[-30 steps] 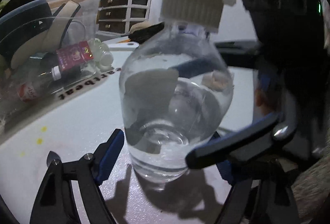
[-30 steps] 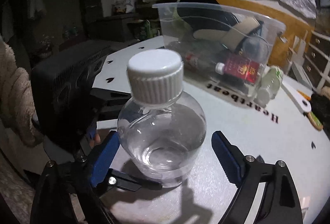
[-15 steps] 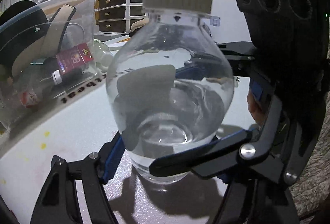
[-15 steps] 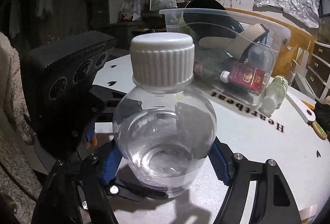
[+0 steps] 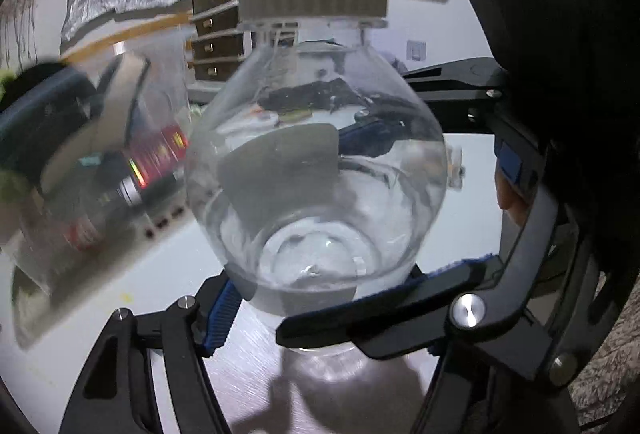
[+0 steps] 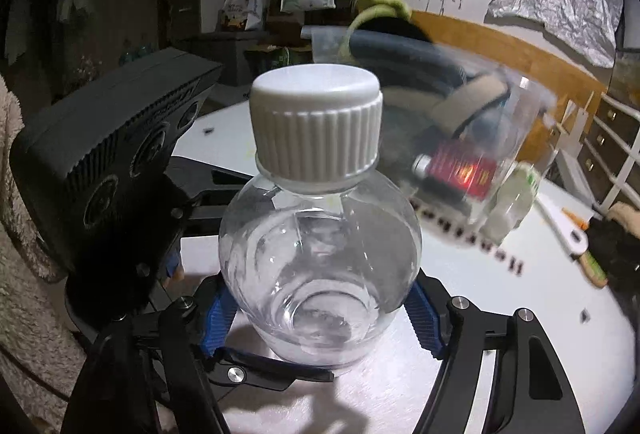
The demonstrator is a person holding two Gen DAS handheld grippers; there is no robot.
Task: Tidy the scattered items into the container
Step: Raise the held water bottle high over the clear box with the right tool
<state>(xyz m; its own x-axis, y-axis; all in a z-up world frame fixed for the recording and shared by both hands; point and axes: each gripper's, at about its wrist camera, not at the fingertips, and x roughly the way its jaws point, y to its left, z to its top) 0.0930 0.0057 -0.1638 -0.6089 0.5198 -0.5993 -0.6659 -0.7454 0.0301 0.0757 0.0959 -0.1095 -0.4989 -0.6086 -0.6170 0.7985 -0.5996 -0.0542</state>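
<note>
Left wrist view: the round clear bottle (image 5: 316, 170) with its ribbed white cap is clamped low on its belly by the left gripper (image 5: 320, 310), above the white table (image 5: 120, 274). The clear container (image 5: 80, 154) is seen blurred at left.

Right wrist view: the bottle (image 6: 320, 258) is likewise pinched by the right gripper (image 6: 320, 318), whose 2 blue pads press its sides. The container (image 6: 460, 138) is seen behind it.

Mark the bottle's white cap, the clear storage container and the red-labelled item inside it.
white cap (image 6: 316, 132): right wrist view, ribbed side of the cap.
clear storage container (image 6: 532, 130): right wrist view, blurred right wall.
red-labelled item (image 6: 466, 174): right wrist view, middle of its red label.
</note>
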